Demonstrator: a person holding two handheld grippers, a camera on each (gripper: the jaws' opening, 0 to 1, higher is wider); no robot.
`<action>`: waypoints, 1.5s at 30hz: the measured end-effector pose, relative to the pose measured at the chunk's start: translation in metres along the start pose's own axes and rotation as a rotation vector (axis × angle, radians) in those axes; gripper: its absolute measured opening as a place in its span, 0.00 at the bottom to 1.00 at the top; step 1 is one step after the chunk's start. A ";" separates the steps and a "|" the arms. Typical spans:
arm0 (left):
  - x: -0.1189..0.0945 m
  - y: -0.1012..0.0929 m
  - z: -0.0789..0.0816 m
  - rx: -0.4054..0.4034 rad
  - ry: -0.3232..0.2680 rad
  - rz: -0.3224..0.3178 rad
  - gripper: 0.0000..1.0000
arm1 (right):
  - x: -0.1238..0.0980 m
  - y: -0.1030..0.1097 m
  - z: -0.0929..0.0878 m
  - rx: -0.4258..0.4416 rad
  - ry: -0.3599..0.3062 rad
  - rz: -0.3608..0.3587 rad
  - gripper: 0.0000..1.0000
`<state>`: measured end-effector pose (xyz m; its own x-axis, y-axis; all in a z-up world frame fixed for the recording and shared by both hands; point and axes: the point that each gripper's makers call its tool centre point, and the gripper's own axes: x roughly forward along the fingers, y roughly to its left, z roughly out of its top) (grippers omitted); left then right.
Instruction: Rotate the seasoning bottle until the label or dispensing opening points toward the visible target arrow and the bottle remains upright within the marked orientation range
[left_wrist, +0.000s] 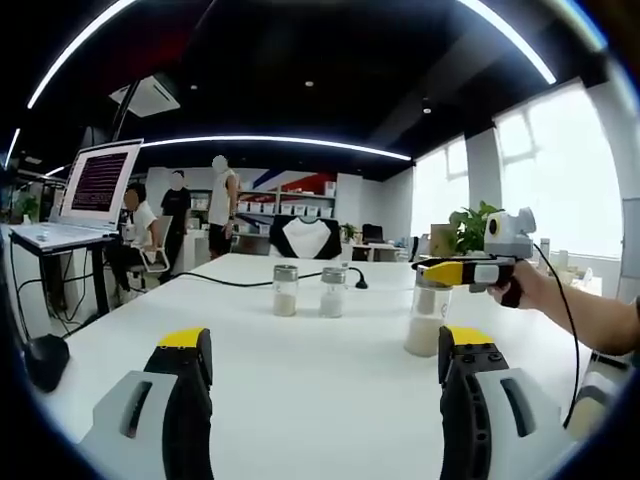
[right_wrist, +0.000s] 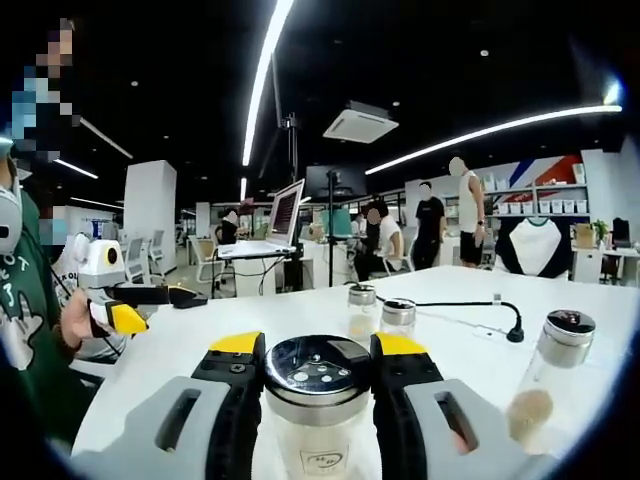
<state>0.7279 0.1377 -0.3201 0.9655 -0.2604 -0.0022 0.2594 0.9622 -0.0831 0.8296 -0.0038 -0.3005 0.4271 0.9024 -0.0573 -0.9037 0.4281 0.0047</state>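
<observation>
Nearest the lens in the left gripper view: left gripper (left_wrist: 325, 370), jaws spread wide w/ yellow tips, nothing between them, bare white table (left_wrist: 300, 350) showing in the gap. Going left to right in that view: a black round base (left_wrist: 45, 358) sits at the table's left edge; behind it a laptop (left_wrist: 88, 195) on a stand, screen lit; three people (left_wrist: 178, 220) stand or sit in the bkgd. Mid-table, two small glass shakers (left_wrist: 308, 290) w/ metal caps stand upright just beside each other, a black cable (left_wrist: 240, 281) running behind them. Further right, the seasoning bottle (left_wrist: 427, 320) stands upright on the table, pale contents in its lower part, w/ the right gripper (left_wrist: 430, 268) reaching in from the right at its cap level; a hand (left_wrist: 530, 285) holds that tool. Bottle is beyond the left gripper's right jaw, apart from it. A potted plant (left_wrist: 470, 228) is behind.

Right gripper view, left to right: person in a green top (right_wrist: 25, 310) at the far left holding the left gripper, seen side-on near the table edge. At centre bottom, the right gripper brackets the seasoning bottle: its perforated metal cap sits between the two yellow-tipped jaws, pads at or v. close to the cap's sides; can't tell if they actually press it. Label mark faces the lens. Beyond stand the two small shakers, then another shaker (right_wrist: 550, 375) at the right, looking tilted in the fisheye, well apart from the jaws.
</observation>
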 end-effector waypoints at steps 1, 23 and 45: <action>0.000 0.000 0.000 0.000 0.000 0.000 0.99 | 0.000 0.000 0.000 0.001 0.001 -0.005 0.41; -0.001 0.002 -0.001 -0.006 0.001 0.003 0.99 | 0.001 -0.005 0.000 0.012 0.019 -0.124 0.41; 0.001 0.004 -0.003 -0.012 0.010 0.007 0.99 | -0.001 -0.010 -0.001 0.021 0.010 -0.253 0.41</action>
<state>0.7293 0.1411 -0.3237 0.9670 -0.2543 -0.0128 0.2520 0.9631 -0.0946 0.8384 -0.0093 -0.3013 0.6394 0.7658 -0.0691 -0.7671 0.6414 0.0099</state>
